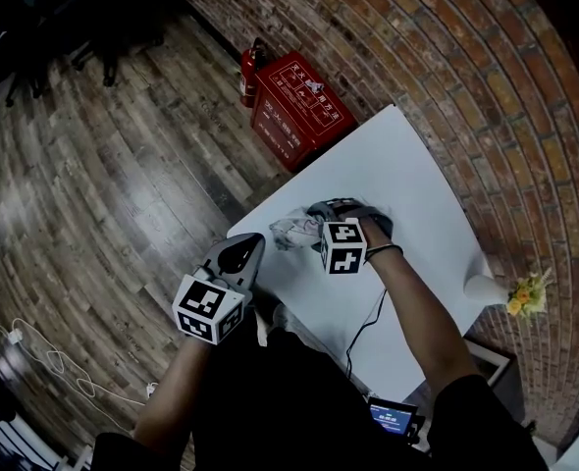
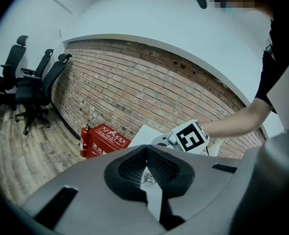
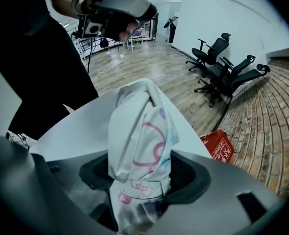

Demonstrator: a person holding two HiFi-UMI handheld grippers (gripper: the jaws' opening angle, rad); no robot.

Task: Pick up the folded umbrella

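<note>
The folded umbrella (image 1: 291, 230), white with pink and blue prints and tied by a strap, lies on the white table (image 1: 412, 180) near its left corner. My right gripper (image 1: 321, 220) points steeply down over it. In the right gripper view the umbrella (image 3: 139, 136) stands between the two jaws of the right gripper (image 3: 139, 176), the dark pads close at its sides, and I see no firm press. My left gripper (image 1: 258, 240) hovers at the table's near-left edge, its jaws together and empty (image 2: 145, 153), aimed toward the right gripper's marker cube (image 2: 189, 136).
A red box (image 1: 301, 106) and a fire extinguisher (image 1: 248, 75) stand on the wooden floor by the brick wall. A white vase with yellow flowers (image 1: 520, 292) sits at the table's right edge. A black cable (image 1: 363, 327) crosses the near side. Office chairs (image 3: 223, 70) stand farther off.
</note>
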